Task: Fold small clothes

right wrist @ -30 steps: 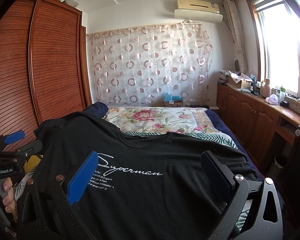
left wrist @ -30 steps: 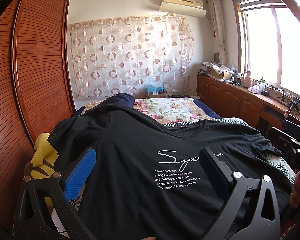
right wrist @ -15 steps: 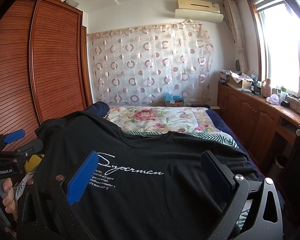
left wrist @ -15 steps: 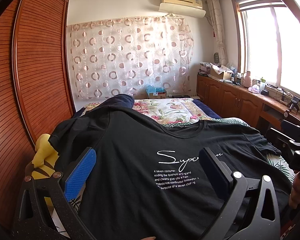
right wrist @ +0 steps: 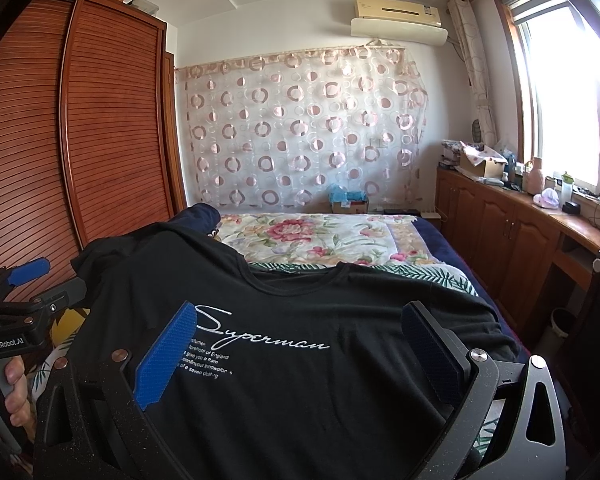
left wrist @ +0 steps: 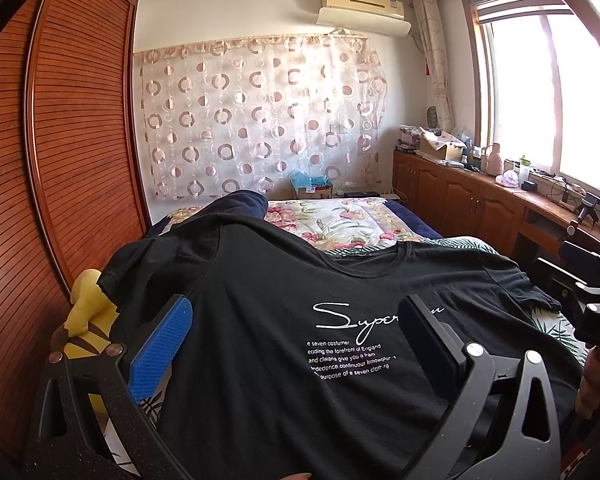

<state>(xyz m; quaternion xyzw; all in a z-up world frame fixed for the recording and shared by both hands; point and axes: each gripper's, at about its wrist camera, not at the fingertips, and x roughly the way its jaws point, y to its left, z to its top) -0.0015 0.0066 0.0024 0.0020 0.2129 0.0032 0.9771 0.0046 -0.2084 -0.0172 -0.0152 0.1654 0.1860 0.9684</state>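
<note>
**Shirt spread flat, both grippers poised at the hem side**

Nothing of note has moved since the earlier frames: a slight drift in both views, no change to the cloth.

- Black T-shirt is laid face up on the floral bedspread, collar away from the cameras, print readable. Judged to be spread this way so that sleeves and sides can be folded inward.
- Left gripper is held over the shirt's left half, jaws wide apart, nothing between them. Its blue pad lies near the shirt's left edge, beside a yellow plush toy.
- Right gripper is held over the print, jaws likewise wide apart and empty.
- Both are kept open and low, probably in readiness to pinch the fabric; contact with the cloth cannot be told.
- No fold is yet made.
</note>
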